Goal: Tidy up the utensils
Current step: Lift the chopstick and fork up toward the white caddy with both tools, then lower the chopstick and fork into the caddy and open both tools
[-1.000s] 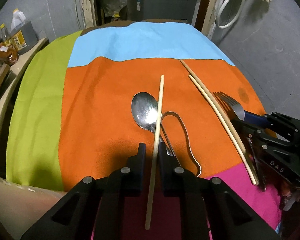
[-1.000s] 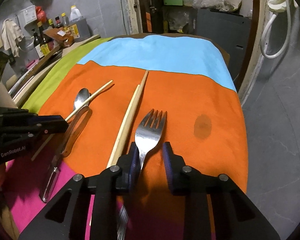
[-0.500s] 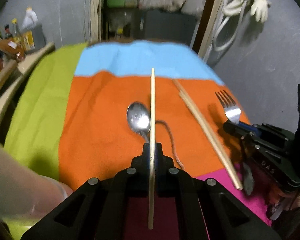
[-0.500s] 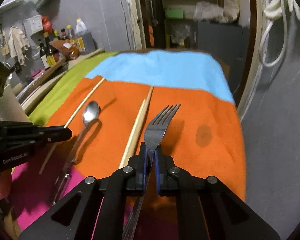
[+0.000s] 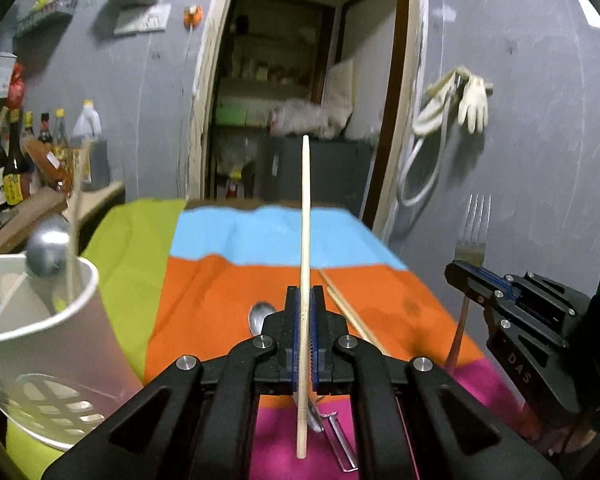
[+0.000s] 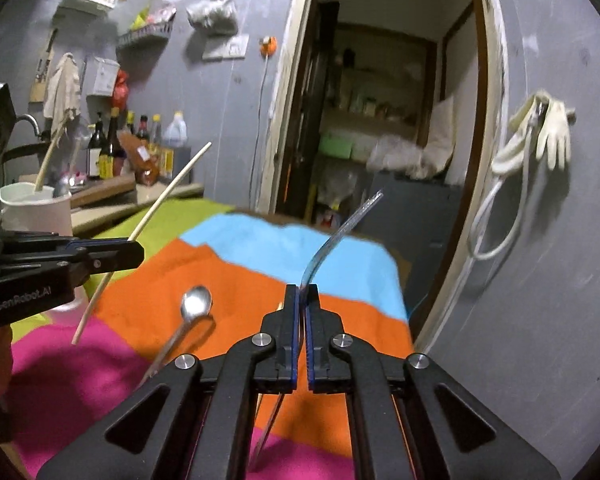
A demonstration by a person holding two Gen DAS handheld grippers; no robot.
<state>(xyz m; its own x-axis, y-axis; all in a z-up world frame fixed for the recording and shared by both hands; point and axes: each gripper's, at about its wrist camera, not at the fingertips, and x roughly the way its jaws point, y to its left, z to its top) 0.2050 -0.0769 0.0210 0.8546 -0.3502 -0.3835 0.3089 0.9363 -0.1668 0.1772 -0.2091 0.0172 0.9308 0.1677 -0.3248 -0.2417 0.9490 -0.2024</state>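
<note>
Two utensils are in hand: left gripper (image 5: 305, 372) clamps a chopstick (image 5: 305, 216), right gripper (image 6: 300, 344) pinches the fork (image 6: 332, 240). Holder cup (image 5: 40, 344) waits left (spoon (image 6: 196, 306), chopstick pair (image 5: 352, 314), peeler (image 5: 342, 444) remain on the cloth (image 5: 220, 312)).

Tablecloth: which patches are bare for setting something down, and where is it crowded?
Bare: the blue band at the far end and the green strip. Crowded: the near orange middle, where the spoon and chopstick pair lie.
</note>
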